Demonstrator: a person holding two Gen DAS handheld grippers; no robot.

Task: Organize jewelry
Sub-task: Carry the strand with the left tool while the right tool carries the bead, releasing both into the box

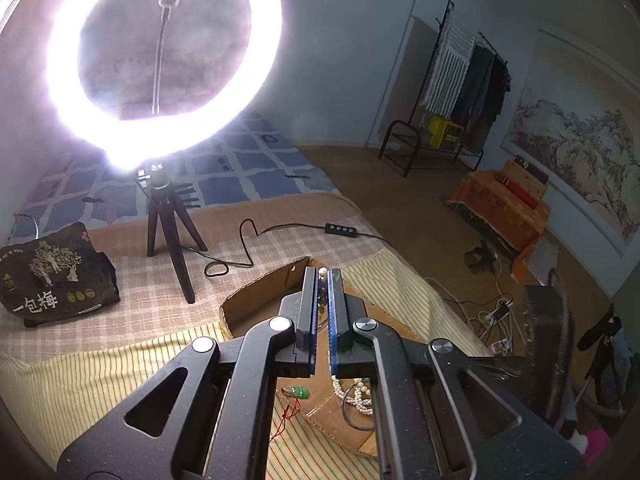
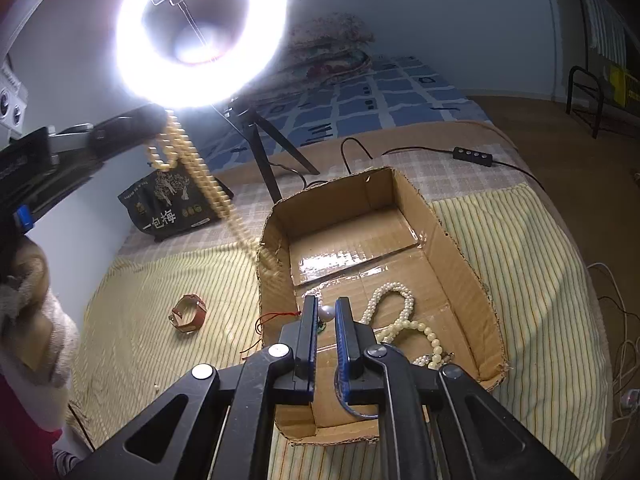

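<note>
My left gripper (image 1: 323, 274) is shut on a cream bead necklace; one bead shows between its fingertips. In the right wrist view that necklace (image 2: 200, 172) hangs from the raised left gripper (image 2: 154, 120) down to the left wall of the open cardboard box (image 2: 456, 248). My right gripper (image 2: 326, 308) is shut on a large silver-grey pearl (image 2: 327, 313) over the box's near left part. A white pearl necklace (image 2: 394, 312) lies in the box and shows under the left gripper (image 1: 358, 398). A green pendant on red cord (image 1: 298, 392) lies at the box edge.
A brown leather bracelet (image 2: 188, 314) lies on the striped cloth left of the box. A lit ring light on a tripod (image 1: 170, 224) stands behind, with its cable and switch (image 1: 340, 229). A dark snack bag (image 1: 52, 276) lies at the left. The bed edge drops off at the right.
</note>
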